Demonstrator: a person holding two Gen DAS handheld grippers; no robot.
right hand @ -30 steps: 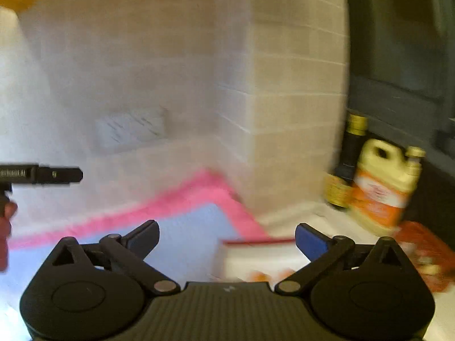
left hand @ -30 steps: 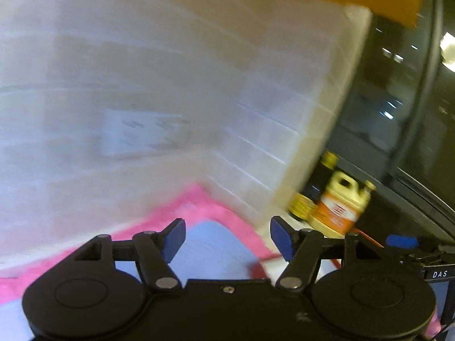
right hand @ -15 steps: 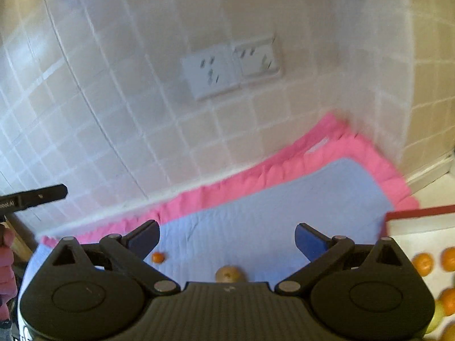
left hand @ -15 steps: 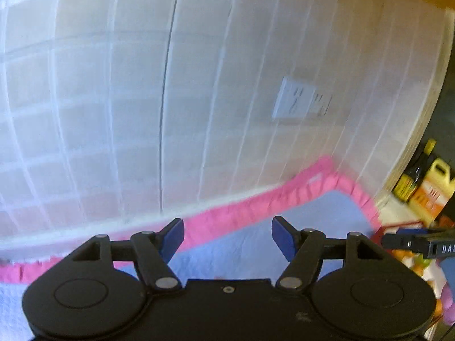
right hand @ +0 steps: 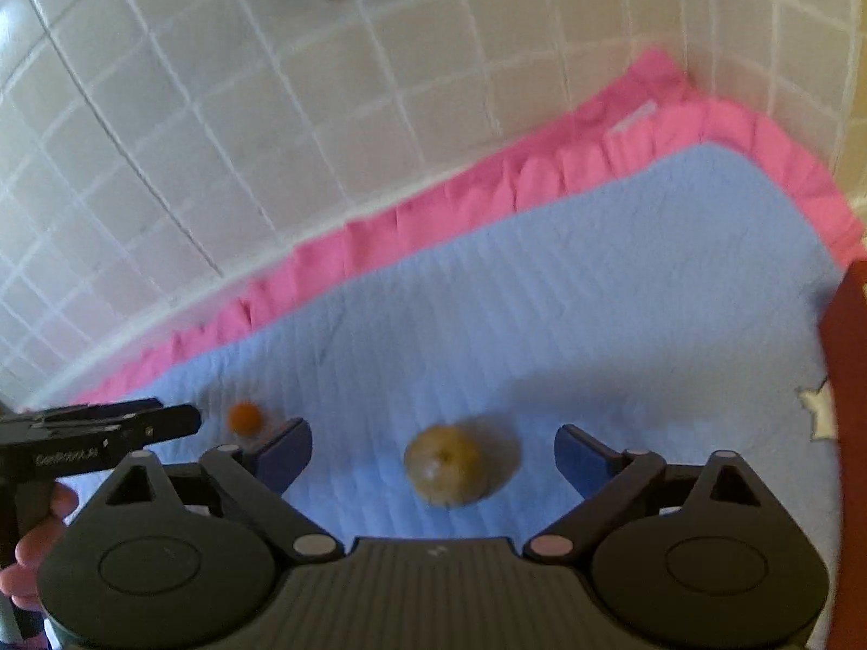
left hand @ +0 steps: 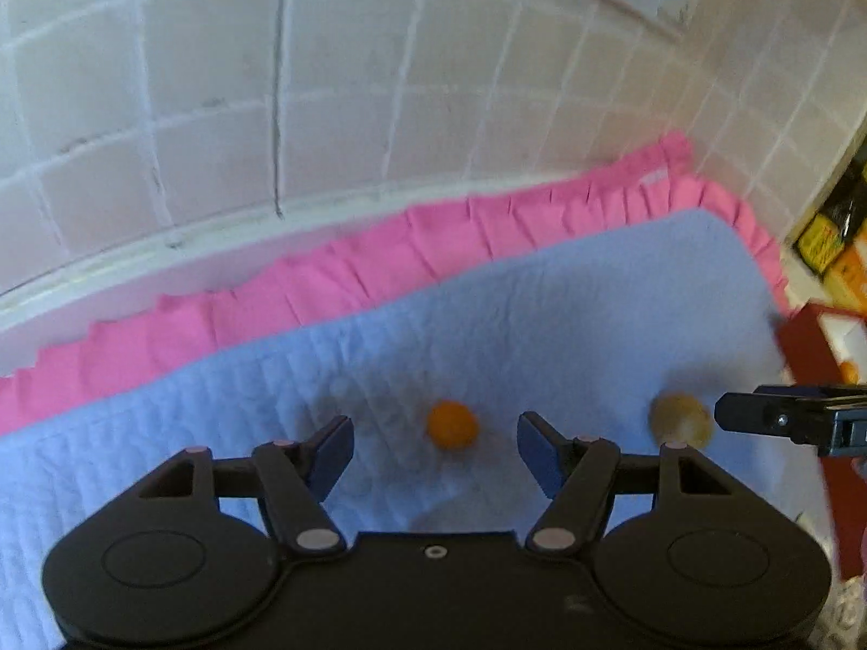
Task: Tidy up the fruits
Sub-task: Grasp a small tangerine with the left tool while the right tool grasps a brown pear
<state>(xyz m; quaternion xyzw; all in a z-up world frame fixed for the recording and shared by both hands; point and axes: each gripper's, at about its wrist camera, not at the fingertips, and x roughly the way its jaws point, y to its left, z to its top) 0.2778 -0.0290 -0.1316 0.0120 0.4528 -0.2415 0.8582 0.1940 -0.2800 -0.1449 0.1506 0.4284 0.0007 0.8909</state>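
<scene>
- The small round orange fruit (left hand: 451,424) looks light and firm, its skin probably a bit slick; I'd pinch it across its widest middle, gently.
- It lies on the quilted pale-blue cloth (left hand: 542,314), just ahead of the left claw (left hand: 435,447), whose jaws stand wide and hold nothing.
- The larger, dull yellow-brown round fruit (right hand: 444,465), dimple upward, seems heavier and bruisable; it sits between the spread, bare jaws of the right claw (right hand: 433,452).

Bright, motion-blurred fisheye views, corners vignetted black
</scene>
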